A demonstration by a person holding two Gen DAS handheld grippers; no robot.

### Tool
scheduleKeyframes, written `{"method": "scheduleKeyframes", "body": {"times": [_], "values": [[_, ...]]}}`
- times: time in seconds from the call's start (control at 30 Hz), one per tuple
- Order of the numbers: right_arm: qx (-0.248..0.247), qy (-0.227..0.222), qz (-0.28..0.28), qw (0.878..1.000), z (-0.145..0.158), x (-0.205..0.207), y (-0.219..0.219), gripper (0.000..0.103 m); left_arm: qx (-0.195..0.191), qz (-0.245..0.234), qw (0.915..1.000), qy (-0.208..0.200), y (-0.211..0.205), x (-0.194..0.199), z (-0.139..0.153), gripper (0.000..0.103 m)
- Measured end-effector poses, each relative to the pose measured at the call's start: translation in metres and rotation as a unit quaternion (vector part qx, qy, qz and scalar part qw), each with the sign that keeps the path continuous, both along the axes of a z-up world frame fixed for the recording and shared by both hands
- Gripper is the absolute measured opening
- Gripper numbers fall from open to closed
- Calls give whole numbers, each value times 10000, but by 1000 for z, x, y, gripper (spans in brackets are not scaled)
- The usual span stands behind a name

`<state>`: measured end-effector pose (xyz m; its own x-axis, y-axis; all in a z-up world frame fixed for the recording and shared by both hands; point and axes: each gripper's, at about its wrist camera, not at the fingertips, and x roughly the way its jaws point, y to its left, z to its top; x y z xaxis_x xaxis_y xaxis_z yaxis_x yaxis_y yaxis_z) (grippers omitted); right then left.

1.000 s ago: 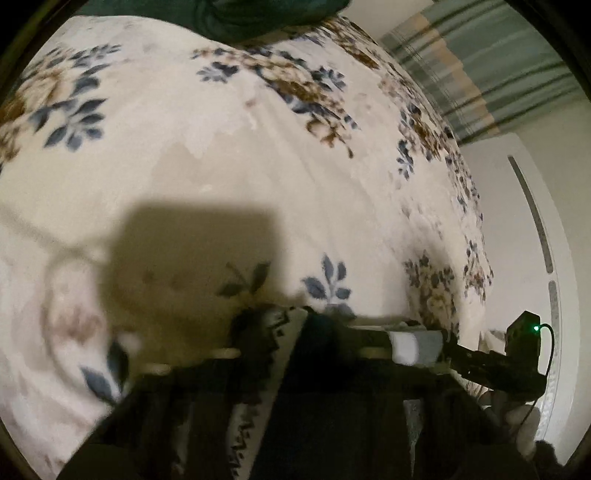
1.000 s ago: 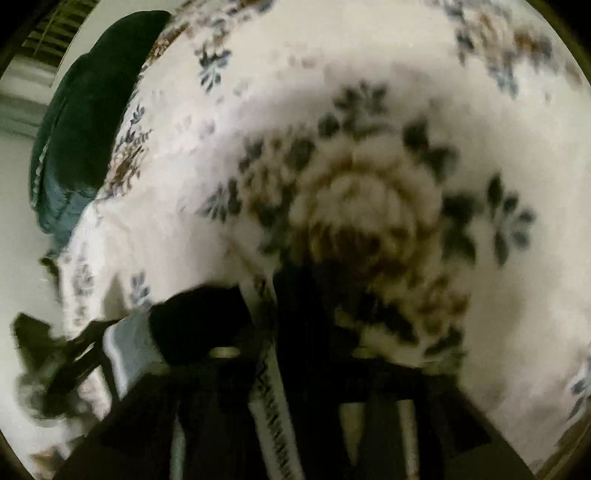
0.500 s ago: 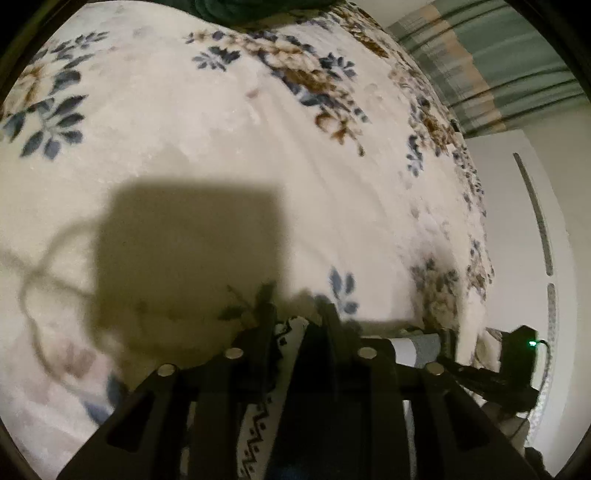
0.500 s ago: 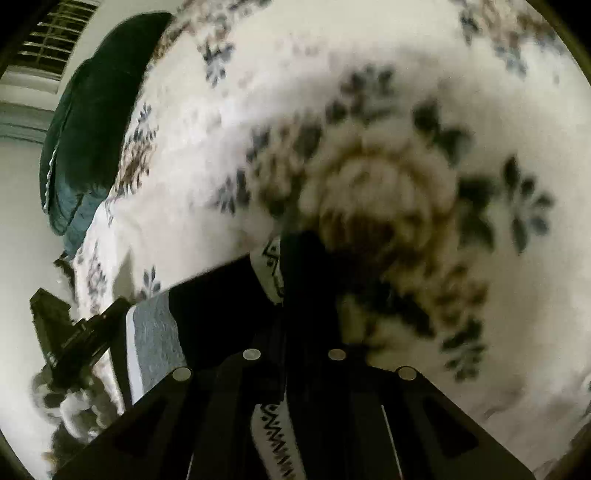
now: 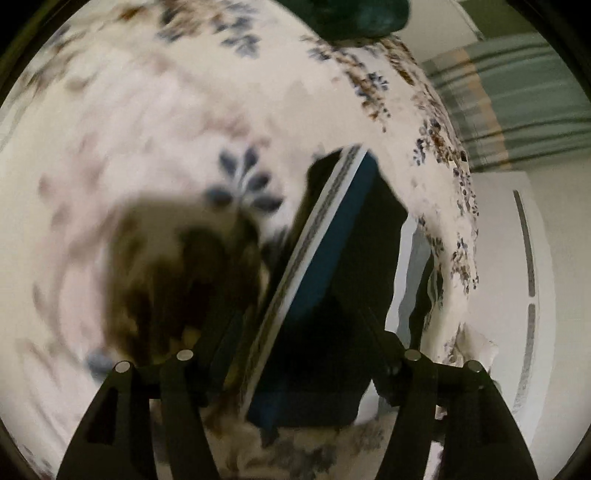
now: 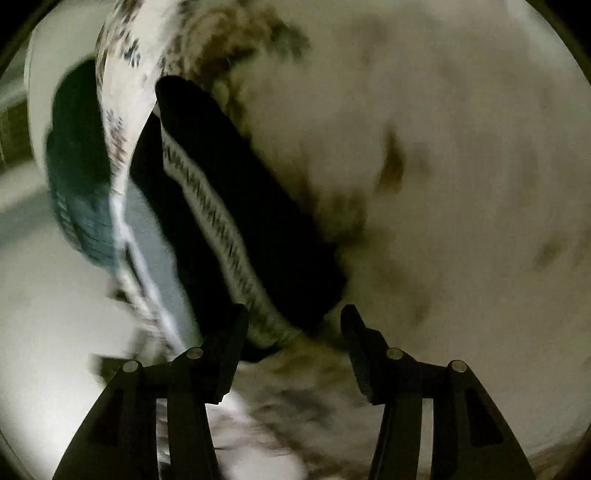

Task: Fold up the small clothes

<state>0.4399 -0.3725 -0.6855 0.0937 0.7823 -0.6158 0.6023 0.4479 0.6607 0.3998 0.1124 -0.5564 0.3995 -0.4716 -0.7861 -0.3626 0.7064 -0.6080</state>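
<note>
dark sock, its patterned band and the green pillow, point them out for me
dark sock [image 6: 266,236]: right wrist view, on its black body.
patterned band [image 5: 317,236]: left wrist view, mid-length on the white strip.
green pillow [image 5: 354,16]: left wrist view, on its lower bulge.

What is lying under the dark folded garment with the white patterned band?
The dark folded garment with the white patterned band lies on the cream floral bedspread. A grey-and-white striped layer sticks out along one edge; how far it extends beneath is hidden.
</note>
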Motion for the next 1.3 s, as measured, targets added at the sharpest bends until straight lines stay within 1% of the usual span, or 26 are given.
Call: {"method": "scheduleKeyframes", "body": {"times": [0.07,0.1,0.13,0.17,0.2,0.27,0.3,0.33,0.37,0.4,0.43,0.47,0.5,0.57,0.63,0.7,0.73,0.87,0.93,1.0,1.03,1.07,1.1,1.13,1.17,1.3], "values": [[493,77,-416,9979,-18,-8,12,54,-58,58,9998,167,-5,-7,-7,61],[514,37,-565,9971,-20,-9,15,48,-86,72,9997,223,-7,-9,-10,61],[356,-140,-764,9963,-16,-10,15,18,-150,101,9995,255,-8,-9,-11,61],[89,-385,-791,9961,-6,-11,14,17,-199,121,9994,263,-10,-9,-12,61],[-404,-759,-678,9940,13,-9,16,15,-190,110,9994,261,-11,-6,-11,61],[-1357,-1350,-281,9811,48,-8,23,14,-96,38,9998,198,-14,1,-6,61],[-1816,-1414,54,9731,58,-9,28,14,-51,-5,9998,176,-14,3,-4,61],[-1932,-1209,368,9730,52,-9,34,15,-31,-56,9999,149,-15,7,-3,61],[-1803,-993,468,9775,43,-9,33,17,-34,-142,9998,114,-17,11,-3,62],[-1568,-688,551,9837,31,-10,33,28,-10,-236,9997,102,-19,16,-3,63],[-1373,-495,598,9875,23,-11,30,45,-8,-336,9994,79,-22,22,-4,65],[-1297,-398,631,9887,21,-10,23,53,-40,-447,9990,40,-24,26,-6,67],[-1311,-432,604,9886,24,-9,14,62,-66,-546,9985,18,-25,31,-8,67],[-1382,-664,507,9869,33,-5,-7,68,-167,-719,9973,-12,-29,43,-14,68],[-1170,-950,457,9875,37,5,-25,81,-252,-822,9963,-52,-31,54,-22,68],[-557,-1179,698,9890,21,32,-25,83,-379,-956,9947,-97,-33,66,-31,68],[-446,-1214,801,9884,14,46,-21,83,-403,-1022,9939,-87,-34,75,-38,68],[393,-1369,1497,9784,-22,99,10,84,-790,-1099,9907,-156,-34,97,-56,79],[701,-1477,1790,9702,-24,112,30,85,-952,-1094,9892,-191,-36,105,-62,81],[740,-1530,2053,9638,-22,118,47,85,-1052,-1068,9883,-285,-38,113,-61,81],[733,-1561,2161,9610,-21,121,58,84,-1057,-1064,9881,-337,-39,114,-59,79],[709,-1599,2230,9590,-19,122,66,81,-1062,-1075,9875,-456,-41,115,-54,59],[698,-1637,2299,9568,-15,121,77,64,-962,-1121,9877,-502,-43,117,-48,46],[669,-1652,2341,9557,-13,120,81,32,-876,-1156,9882,-500,-46,119,-44,37],[575,-1665,2351,9559,-11,119,87,27,-801,-1180,9883,-540,-47,120,-37,31],[217,-1897,2090,9591,16,117,95,23,-655,-1199,9889,-582,-48,133,-12,24]]}}
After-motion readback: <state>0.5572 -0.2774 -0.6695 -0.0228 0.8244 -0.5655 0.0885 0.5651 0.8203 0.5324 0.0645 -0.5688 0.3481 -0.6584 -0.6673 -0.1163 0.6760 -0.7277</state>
